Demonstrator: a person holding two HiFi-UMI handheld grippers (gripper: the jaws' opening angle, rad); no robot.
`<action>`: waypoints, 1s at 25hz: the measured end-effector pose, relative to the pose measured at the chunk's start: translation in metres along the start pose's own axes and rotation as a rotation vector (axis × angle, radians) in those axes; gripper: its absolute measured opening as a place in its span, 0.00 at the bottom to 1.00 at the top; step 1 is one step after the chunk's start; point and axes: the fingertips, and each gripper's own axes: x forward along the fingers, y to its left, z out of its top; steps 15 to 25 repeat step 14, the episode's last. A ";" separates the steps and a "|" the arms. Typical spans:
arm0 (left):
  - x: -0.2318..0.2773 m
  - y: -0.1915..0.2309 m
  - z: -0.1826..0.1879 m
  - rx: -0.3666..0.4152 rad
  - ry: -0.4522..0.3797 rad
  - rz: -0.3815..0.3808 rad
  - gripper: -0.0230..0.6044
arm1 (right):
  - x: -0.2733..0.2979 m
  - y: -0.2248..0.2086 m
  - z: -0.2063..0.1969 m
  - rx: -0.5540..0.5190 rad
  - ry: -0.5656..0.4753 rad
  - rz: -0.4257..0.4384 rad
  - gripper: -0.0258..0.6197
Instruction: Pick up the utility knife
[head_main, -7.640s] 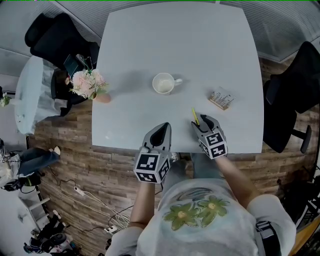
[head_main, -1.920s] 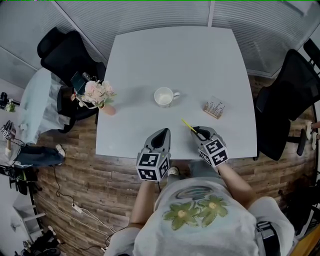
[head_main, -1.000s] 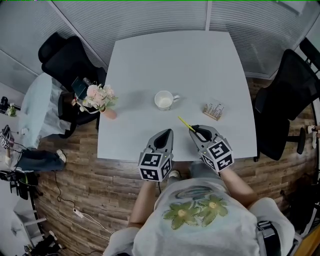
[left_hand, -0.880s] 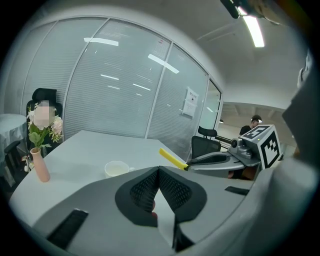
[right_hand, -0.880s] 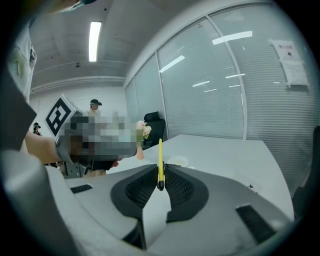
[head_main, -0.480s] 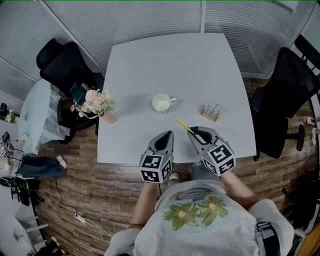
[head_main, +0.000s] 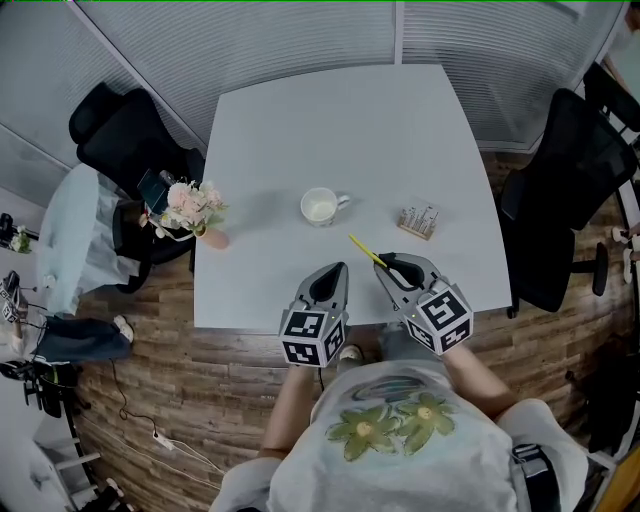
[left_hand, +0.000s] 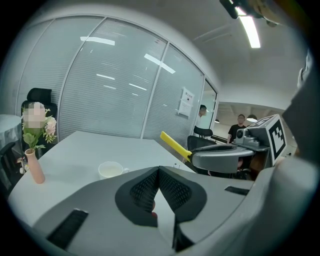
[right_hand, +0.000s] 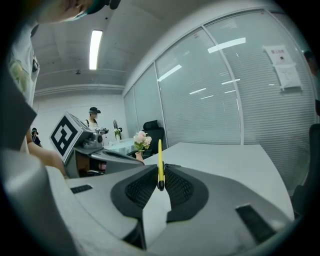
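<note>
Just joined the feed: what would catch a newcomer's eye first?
The yellow utility knife, clamped in the right gripper over the near edge of the white table. Beside it the left gripper is shut; a white cup stands mid-table, pink flowers at the left edge.

My pale shirt (head_main: 390, 440) bears two green flowers, and my left gripper (head_main: 333, 270) and right gripper (head_main: 388, 263) are grey, with black ribbed pads (left_hand: 145, 192) and black-and-white marker cubes (head_main: 308, 336).

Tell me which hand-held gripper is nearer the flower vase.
Left. The left hand-held gripper is at the near edge of the table, right of the flower vase in the head view; the right hand-held gripper, shut on the yellow utility knife, is farther right.
</note>
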 end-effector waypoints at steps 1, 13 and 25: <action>0.000 -0.001 0.000 0.001 0.000 -0.001 0.04 | -0.001 0.000 0.001 0.000 -0.003 -0.002 0.12; 0.000 -0.010 -0.002 0.007 0.002 -0.014 0.04 | -0.010 0.002 0.001 0.014 -0.017 -0.006 0.12; 0.001 -0.011 -0.003 0.007 0.002 -0.015 0.04 | -0.011 0.001 0.001 0.014 -0.018 -0.006 0.12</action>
